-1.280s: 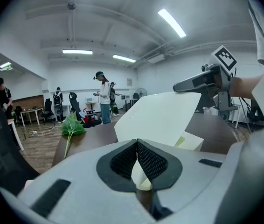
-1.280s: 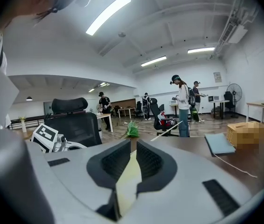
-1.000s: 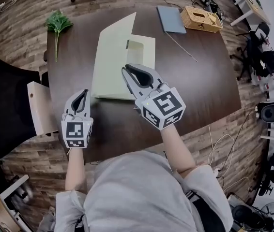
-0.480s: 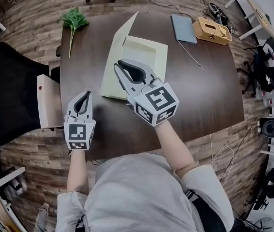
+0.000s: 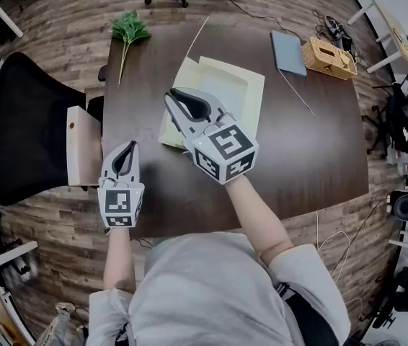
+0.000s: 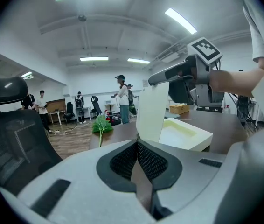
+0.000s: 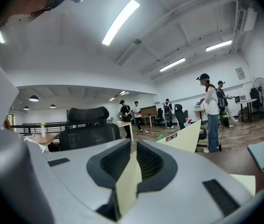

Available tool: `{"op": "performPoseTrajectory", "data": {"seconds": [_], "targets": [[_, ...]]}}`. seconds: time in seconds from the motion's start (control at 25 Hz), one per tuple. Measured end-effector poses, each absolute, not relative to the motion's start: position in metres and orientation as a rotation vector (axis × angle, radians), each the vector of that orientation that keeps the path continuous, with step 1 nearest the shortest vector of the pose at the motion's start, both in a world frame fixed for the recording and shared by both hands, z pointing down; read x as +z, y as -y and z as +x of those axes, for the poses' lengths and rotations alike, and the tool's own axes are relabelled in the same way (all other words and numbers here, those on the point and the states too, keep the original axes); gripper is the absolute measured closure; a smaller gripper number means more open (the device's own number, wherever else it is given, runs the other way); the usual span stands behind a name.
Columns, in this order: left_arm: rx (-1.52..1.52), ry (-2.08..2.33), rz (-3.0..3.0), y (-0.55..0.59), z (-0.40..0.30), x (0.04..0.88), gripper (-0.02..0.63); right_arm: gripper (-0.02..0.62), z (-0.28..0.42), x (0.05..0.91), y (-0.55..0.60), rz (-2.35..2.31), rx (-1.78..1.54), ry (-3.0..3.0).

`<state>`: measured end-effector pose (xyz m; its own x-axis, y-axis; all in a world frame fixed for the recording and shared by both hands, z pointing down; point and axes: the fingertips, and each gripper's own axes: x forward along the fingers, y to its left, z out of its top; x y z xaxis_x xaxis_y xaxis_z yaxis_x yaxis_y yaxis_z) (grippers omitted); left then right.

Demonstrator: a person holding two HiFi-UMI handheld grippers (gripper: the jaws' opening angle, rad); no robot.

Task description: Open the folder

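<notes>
We find no words, numbers or brand names that we can read. The cubes on the left gripper [image 5: 129,147] and the right gripper [image 5: 173,97] carry black-and-white square markers (patterns, not letters). In the right gripper view a small dark label [image 7: 171,137] sits on the raised folder cover [image 7: 191,142], and a notice [image 7: 240,73] hangs on the far wall [image 7: 258,69]; both are too small for us to read.

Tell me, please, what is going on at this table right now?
A person is opening a pale yellow folder on the dark table with handheld grippers. The right gripper pinches the cover, which stands raised, nearly upright. The left gripper is shut and empty, near the table's edge, apart from the folder.
</notes>
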<state>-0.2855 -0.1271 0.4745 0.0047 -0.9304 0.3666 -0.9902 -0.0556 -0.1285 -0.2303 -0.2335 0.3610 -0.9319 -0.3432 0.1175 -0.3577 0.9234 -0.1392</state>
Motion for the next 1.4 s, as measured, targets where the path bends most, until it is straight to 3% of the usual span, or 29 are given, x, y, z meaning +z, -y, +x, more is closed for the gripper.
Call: {"op": "performPoseTrajectory", "data": {"seconds": [0.64, 1.4], "targets": [[0.526, 2.079, 2.077, 0.122, -0.295, 0.47, 0.598, 0.554, -0.24, 0.358, 0.234, 0.545, 0.191, 2.988], [0.52, 2.099, 2.141, 0.122, -0.265, 0.443, 0.598, 0.554, -0.192, 0.349, 0.231, 0.64, 0.133, 2.963]]}}
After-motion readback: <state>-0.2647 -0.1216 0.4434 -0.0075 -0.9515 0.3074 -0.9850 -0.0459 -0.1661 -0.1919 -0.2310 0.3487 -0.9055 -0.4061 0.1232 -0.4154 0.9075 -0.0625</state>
